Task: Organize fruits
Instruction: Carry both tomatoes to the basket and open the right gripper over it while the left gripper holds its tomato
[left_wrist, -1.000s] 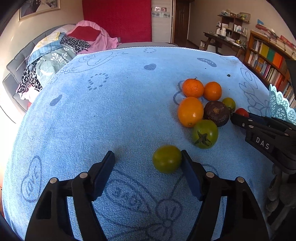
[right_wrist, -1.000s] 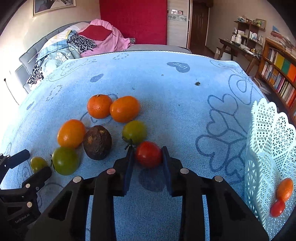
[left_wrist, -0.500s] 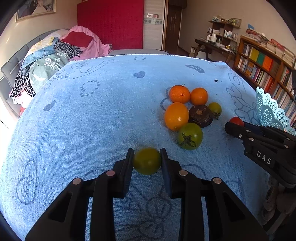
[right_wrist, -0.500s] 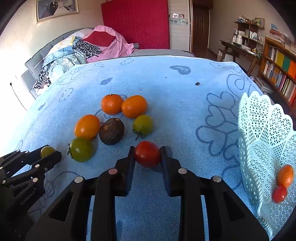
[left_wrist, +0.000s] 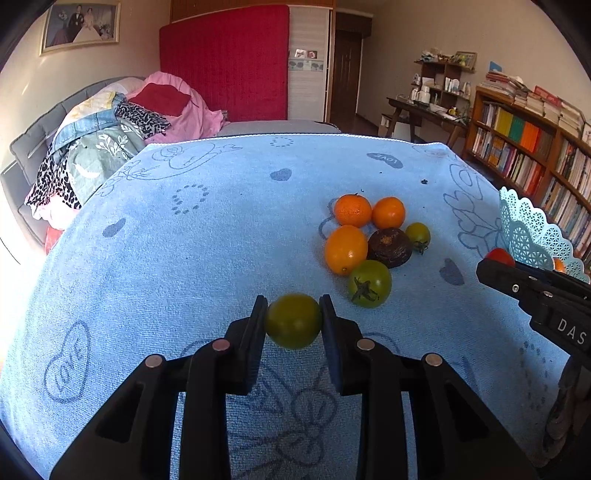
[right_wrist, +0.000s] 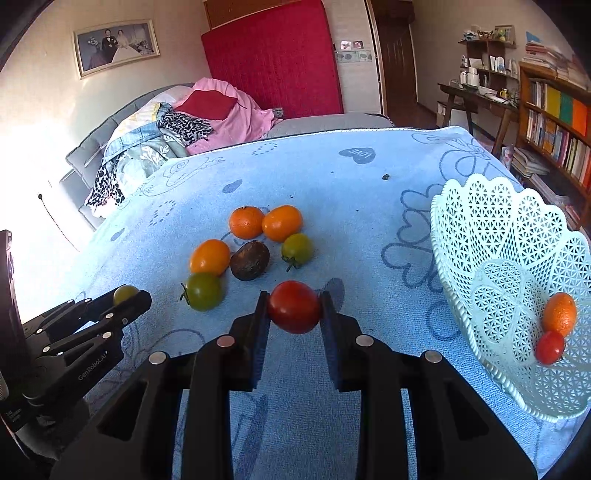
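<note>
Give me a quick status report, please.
Left claw shut on round green tomato. Right claw shut on round red tomato. White lattice plastic basket beside it, nothing blocking.

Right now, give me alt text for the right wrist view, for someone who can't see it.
The right tongs grip a red tomato above a blue towel. A white basket at right holds an orange fruit and a small tomato; six fruits lie loose behind.

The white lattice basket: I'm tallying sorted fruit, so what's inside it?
Inside the basket lie one orange fruit and one small red tomato, touching. Its near wall and the frame edge hide part of the bottom.
</note>
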